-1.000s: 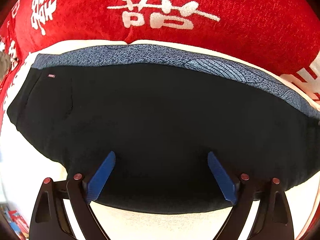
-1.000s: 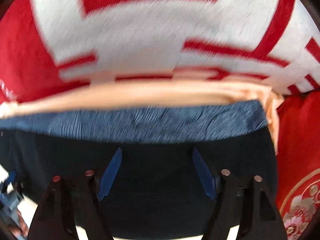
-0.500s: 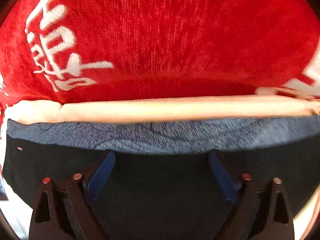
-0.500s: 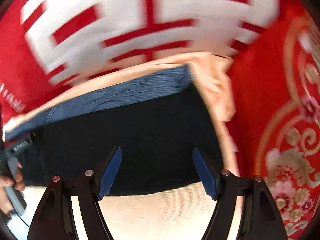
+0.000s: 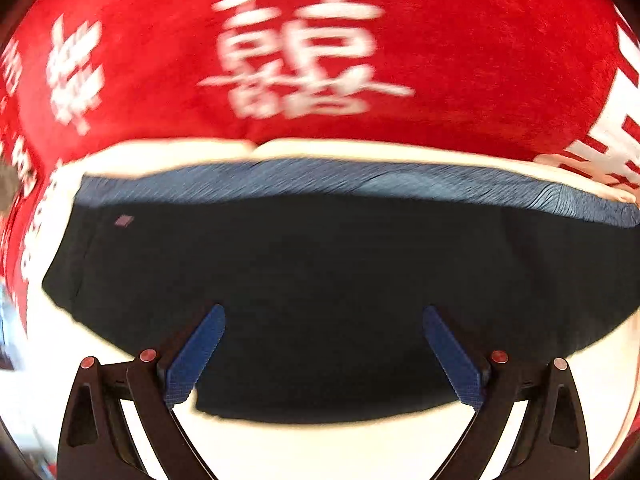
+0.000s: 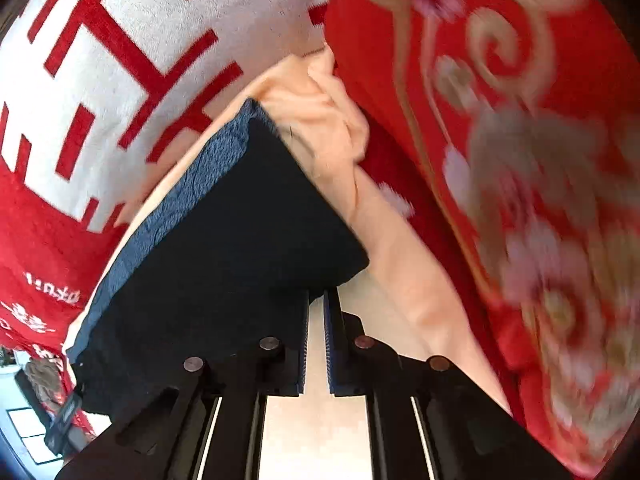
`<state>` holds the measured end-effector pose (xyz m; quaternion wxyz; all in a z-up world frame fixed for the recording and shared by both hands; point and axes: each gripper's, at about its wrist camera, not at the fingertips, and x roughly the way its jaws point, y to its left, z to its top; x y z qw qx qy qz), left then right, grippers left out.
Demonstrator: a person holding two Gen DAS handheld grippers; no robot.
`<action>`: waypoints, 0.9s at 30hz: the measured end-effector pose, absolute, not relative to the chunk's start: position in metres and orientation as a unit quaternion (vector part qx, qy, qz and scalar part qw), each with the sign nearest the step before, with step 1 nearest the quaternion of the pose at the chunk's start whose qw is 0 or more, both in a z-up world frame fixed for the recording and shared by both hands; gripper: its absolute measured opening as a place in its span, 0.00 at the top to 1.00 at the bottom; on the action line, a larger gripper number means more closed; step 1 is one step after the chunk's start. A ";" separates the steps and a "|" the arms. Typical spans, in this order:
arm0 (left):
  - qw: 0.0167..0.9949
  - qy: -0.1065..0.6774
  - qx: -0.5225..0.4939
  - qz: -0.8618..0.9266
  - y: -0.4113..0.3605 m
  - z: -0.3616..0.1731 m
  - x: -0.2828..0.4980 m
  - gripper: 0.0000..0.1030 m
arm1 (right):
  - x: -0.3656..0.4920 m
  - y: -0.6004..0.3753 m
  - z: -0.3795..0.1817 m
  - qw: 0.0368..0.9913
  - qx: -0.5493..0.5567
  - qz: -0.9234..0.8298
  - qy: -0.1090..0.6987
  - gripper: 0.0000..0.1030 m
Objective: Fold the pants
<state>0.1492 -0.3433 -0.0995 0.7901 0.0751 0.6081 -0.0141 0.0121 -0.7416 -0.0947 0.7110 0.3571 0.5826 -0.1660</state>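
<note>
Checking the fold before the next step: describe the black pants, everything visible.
The black pants lie folded into a compact, flat, broad shape on a cream sheet, dark matte fabric with a blue-grey textured waistband along the far edge and a small tag near its left end. The left gripper hovers open over the near edge. The right gripper, nearly closed, sits at the near right corner; whether it pinches fabric is unclear.

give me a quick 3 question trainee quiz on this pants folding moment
1. True or false: the left gripper has its fingers spread wide over the black pants.
2. Which colour is the waistband? A) blue-grey B) yellow C) green
3. How do the right gripper fingers stand?

Key
1. True.
2. A.
3. Nearly closed, a thin gap left, at the pants' near corner; whether they pinch fabric cannot be told.
</note>
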 end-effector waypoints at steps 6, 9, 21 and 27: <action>0.776 0.624 0.079 0.038 -0.264 -0.098 0.122 0.02 | 0.008 -0.750 -0.079 0.718 0.324 -0.210 0.579 0.91; 0.772 0.629 0.077 0.055 -0.222 -0.104 0.115 0.02 | -0.004 -0.717 -0.071 0.713 0.379 -0.129 0.576 0.90; 0.786 0.604 0.124 0.041 -0.129 -0.129 0.167 0.02 | 0.056 -0.384 -0.136 0.595 0.557 0.157 0.558 0.37; 0.793 0.595 0.123 0.035 -0.085 -0.146 0.193 0.02 | 0.076 -0.338 -0.159 0.590 0.568 0.155 0.553 0.39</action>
